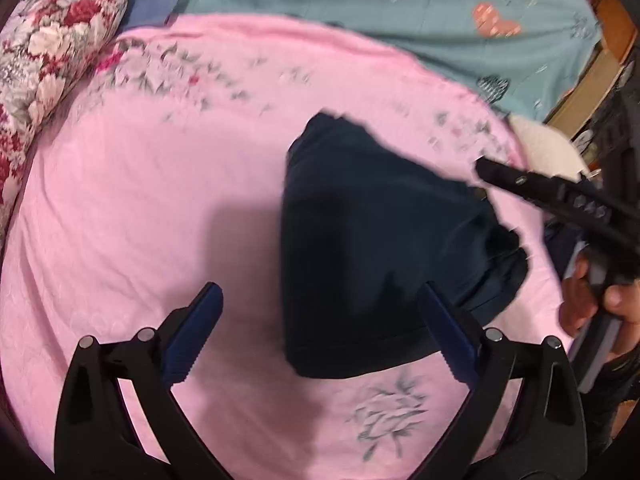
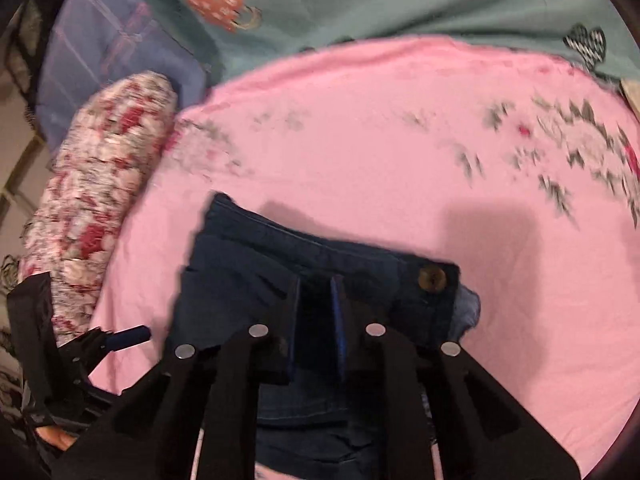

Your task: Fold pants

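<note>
Dark navy pants (image 1: pixel 380 240) lie folded on the pink sheet (image 1: pixel 160 200). Their waistband and brown button (image 2: pixel 432 278) show in the right wrist view. My left gripper (image 1: pixel 322 332) hangs open over the near left part of the pants, with nothing between its blue pads (image 1: pixel 196 332). A hand holds my right gripper (image 1: pixel 482 168) at the far right corner of the pants. In its own view the right gripper (image 2: pixel 317 312) has its jaws close together just below the waistband. Dark cloth fills the narrow gap, and I cannot see whether the pads press on it.
A floral bolster (image 1: pixel 52 52) lies along the left side of the pink sheet. A teal sheet with heart prints (image 1: pixel 400 20) covers the bed beyond. At the far right are a wooden bed edge (image 1: pixel 592 80) and a white pillow corner (image 1: pixel 544 148).
</note>
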`<state>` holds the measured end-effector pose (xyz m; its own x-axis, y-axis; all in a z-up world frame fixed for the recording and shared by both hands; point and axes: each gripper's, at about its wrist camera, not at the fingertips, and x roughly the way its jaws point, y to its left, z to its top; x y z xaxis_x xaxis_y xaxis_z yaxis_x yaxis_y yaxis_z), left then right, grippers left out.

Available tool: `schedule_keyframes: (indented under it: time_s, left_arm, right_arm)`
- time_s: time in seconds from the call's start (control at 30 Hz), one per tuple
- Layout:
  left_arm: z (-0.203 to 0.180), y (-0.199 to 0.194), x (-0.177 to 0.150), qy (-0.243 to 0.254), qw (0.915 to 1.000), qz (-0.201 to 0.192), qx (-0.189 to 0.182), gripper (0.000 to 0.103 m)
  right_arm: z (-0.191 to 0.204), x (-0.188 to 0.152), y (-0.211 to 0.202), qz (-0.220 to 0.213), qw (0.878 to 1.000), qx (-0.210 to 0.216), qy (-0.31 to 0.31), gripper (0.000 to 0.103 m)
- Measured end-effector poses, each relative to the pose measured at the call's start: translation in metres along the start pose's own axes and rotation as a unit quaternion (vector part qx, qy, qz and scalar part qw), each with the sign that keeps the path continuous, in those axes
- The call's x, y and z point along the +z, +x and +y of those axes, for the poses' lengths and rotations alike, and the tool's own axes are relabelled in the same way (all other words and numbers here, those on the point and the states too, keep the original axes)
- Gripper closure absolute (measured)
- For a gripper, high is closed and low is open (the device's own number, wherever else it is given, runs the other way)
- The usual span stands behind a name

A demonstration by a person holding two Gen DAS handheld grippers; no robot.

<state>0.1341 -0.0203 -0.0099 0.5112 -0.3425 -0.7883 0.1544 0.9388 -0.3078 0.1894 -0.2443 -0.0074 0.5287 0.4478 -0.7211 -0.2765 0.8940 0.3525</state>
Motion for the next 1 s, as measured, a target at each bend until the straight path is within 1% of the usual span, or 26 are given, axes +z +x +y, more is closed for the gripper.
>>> schedule_keyframes:
  time_s: [0.03, 0.1, 0.17, 0.27, 0.3, 0.33, 0.4, 0.43, 0.5, 0.57, 0.63, 0.73, 0.8, 0.83, 0.87, 0.9, 0.97, 1.0]
  left_arm:
    - [-0.005, -0.004, 0.002, 0.006, 0.9999, -0.006, -0.005, 0.008]
    - [-0.014, -0.008, 0.006, 0.023, 0.9994, -0.016, -0.019, 0.017]
    - [-0.025, -0.006, 0.015, 0.039, 0.9983, -0.017, -0.039, 0.020]
    - [-0.030, 0.001, 0.035, 0.045, 0.9973, -0.023, -0.052, 0.022]
    - [-0.027, 0.007, 0.046, 0.037, 0.9973, -0.018, -0.060, 0.023]
    - [-0.022, 0.012, 0.051, 0.029, 0.9976, -0.011, -0.062, 0.027]
    - [-0.015, 0.025, 0.065, 0.004, 0.9978, 0.010, -0.066, 0.039]
    - [-0.014, 0.032, 0.069, -0.003, 0.9974, 0.020, -0.070, 0.041]
    - [-0.012, 0.040, 0.073, -0.010, 0.9965, 0.033, -0.076, 0.052]
    - [-0.014, 0.050, 0.075, -0.012, 0.9958, 0.045, -0.079, 0.058]
    - [-0.016, 0.059, 0.080, -0.015, 0.9954, 0.048, -0.081, 0.059]
    - [-0.015, 0.075, 0.090, -0.021, 0.9966, 0.045, -0.065, 0.059]
    - [-0.012, 0.090, 0.093, -0.018, 0.9975, 0.052, -0.044, 0.064]
    - [-0.010, 0.102, 0.090, -0.012, 0.9974, 0.064, -0.029, 0.066]
    - [-0.007, 0.110, 0.087, -0.012, 0.9969, 0.073, -0.025, 0.066]
    - [-0.008, 0.119, 0.081, -0.004, 0.9972, 0.074, -0.016, 0.066]
    - [-0.016, 0.120, 0.075, 0.027, 0.9980, 0.058, 0.005, 0.066]
    - [-0.018, 0.119, 0.073, 0.032, 0.9980, 0.054, 0.009, 0.066]
  right_arm:
    - [0.004, 0.002, -0.005, -0.006, 1.000, 0.004, -0.001, 0.084]
    - [0.005, 0.004, -0.012, -0.015, 1.000, 0.003, 0.004, 0.083]
    - [0.002, 0.002, -0.014, -0.017, 1.000, 0.010, 0.014, 0.080]
    - [-0.004, -0.008, -0.021, -0.021, 0.999, 0.025, 0.028, 0.078]
    - [-0.008, -0.014, -0.026, -0.024, 0.999, 0.031, 0.032, 0.078]
    - [-0.010, -0.019, -0.030, -0.027, 0.998, 0.036, 0.036, 0.078]
    - [-0.011, -0.032, -0.034, -0.027, 0.998, 0.047, 0.036, 0.078]
    - [-0.009, -0.038, -0.034, -0.025, 0.998, 0.052, 0.035, 0.078]
    - [-0.005, -0.050, -0.031, -0.012, 0.998, 0.059, 0.024, 0.078]
    - [0.000, -0.058, -0.025, -0.004, 0.999, 0.049, 0.011, 0.078]
    - [-0.003, -0.061, -0.023, -0.003, 0.999, 0.040, 0.014, 0.078]
    - [-0.013, -0.060, -0.024, -0.010, 0.999, 0.035, 0.029, 0.078]
    - [-0.017, -0.060, -0.027, -0.015, 0.999, 0.033, 0.032, 0.078]
    - [-0.019, -0.061, -0.029, -0.019, 0.999, 0.031, 0.032, 0.078]
    - [-0.020, -0.061, -0.031, -0.023, 0.999, 0.029, 0.032, 0.078]
    - [-0.021, -0.062, -0.031, -0.023, 0.999, 0.026, 0.031, 0.078]
    - [-0.025, -0.061, -0.026, -0.015, 0.999, 0.030, 0.035, 0.078]
    - [-0.026, -0.061, -0.021, -0.009, 0.999, 0.029, 0.039, 0.078]
